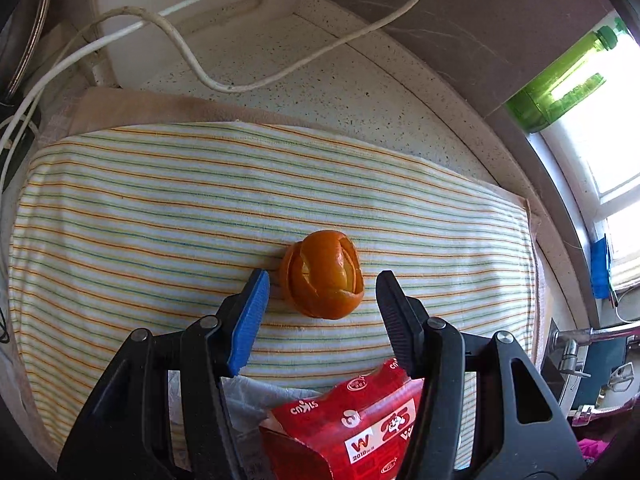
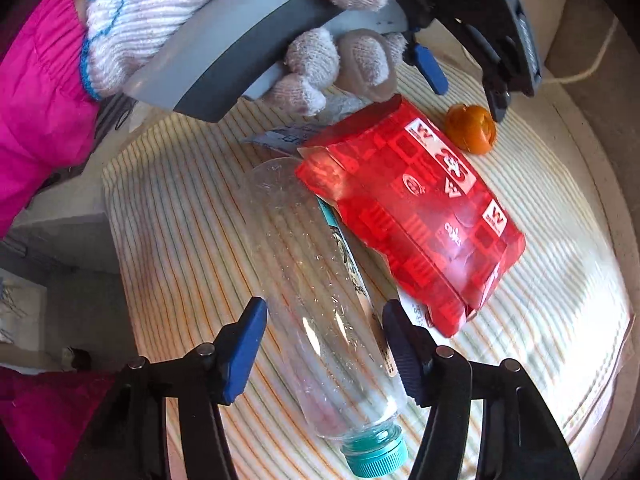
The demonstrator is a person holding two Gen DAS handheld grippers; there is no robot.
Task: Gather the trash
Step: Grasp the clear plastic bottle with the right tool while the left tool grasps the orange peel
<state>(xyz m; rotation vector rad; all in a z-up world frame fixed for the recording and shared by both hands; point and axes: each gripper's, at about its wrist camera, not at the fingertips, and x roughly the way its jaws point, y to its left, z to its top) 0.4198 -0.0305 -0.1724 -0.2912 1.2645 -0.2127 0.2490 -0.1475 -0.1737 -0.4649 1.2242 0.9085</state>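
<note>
We have three pieces of trash lying on the striped towel (image 1: 160, 200): a curled orange peel (image 1: 323, 276), a red snack carton (image 2: 412, 220), and a clear plastic bottle (image 2: 316, 300) with a teal cap (image 2: 378, 454). The bottle lies on its side, cap toward the right wrist camera, its far end tucked just beside the carton; a scrap of white paper or film (image 2: 280, 136) peeks from behind the carton, though we cannot make out what it is.

Our left gripper (image 1: 322, 284) has its fingers spread wide, straddling the peel with a gap on each side, not yet touching it. In the right wrist view that same gripper (image 2: 466, 92) hangs just above the peel (image 2: 471, 129), held by a gloved hand (image 2: 224, 20). Our right gripper (image 2: 324, 328) is also wide, its fingers either side of the bottle's body without visible contact.

We judge the step in hand to be the first pickups, peel on the left and bottle on the right. Next, each gripper needs to settle lower and close: gently on the peel, which looks soft and likely to crush or slip, and squarely across the bottle, which may roll. No bin shows in either view.
</note>
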